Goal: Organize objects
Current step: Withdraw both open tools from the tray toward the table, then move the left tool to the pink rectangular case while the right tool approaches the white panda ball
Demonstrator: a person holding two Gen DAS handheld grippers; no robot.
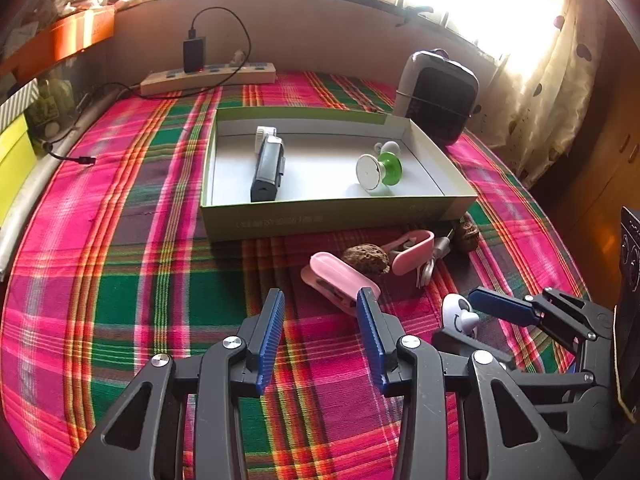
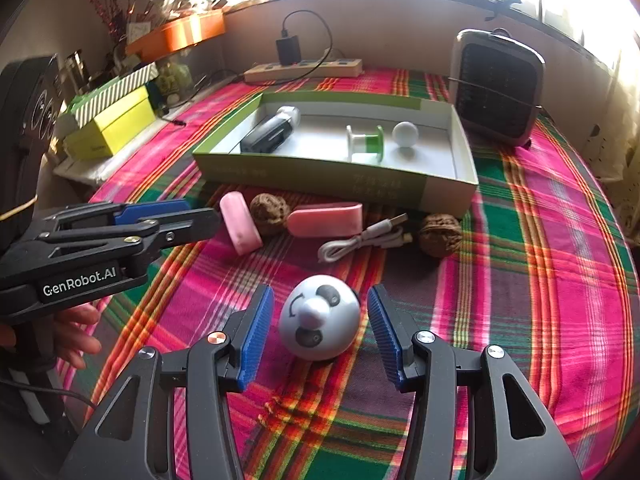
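Note:
A shallow green-and-white box (image 1: 332,216) (image 2: 304,172) on the plaid cloth holds a black device (image 1: 268,168), a green spool (image 1: 384,166) and a white ball (image 2: 405,133). In front of it lie two pink cases (image 1: 340,280) (image 2: 324,220), two walnuts (image 1: 366,259) (image 2: 440,234) and a white USB cable (image 2: 360,240). A white panda-faced dome (image 2: 320,322) (image 1: 460,316) sits between the fingers of my open right gripper (image 2: 320,330), which do not touch it. My left gripper (image 1: 320,340) is open and empty, just short of the nearer pink case.
A dark small heater (image 1: 438,96) stands by the box's far right corner. A power strip with a charger (image 1: 208,74) lies at the back. Yellow-green boxes (image 2: 112,124) stand at the left edge. A curtain (image 1: 540,92) hangs at the right.

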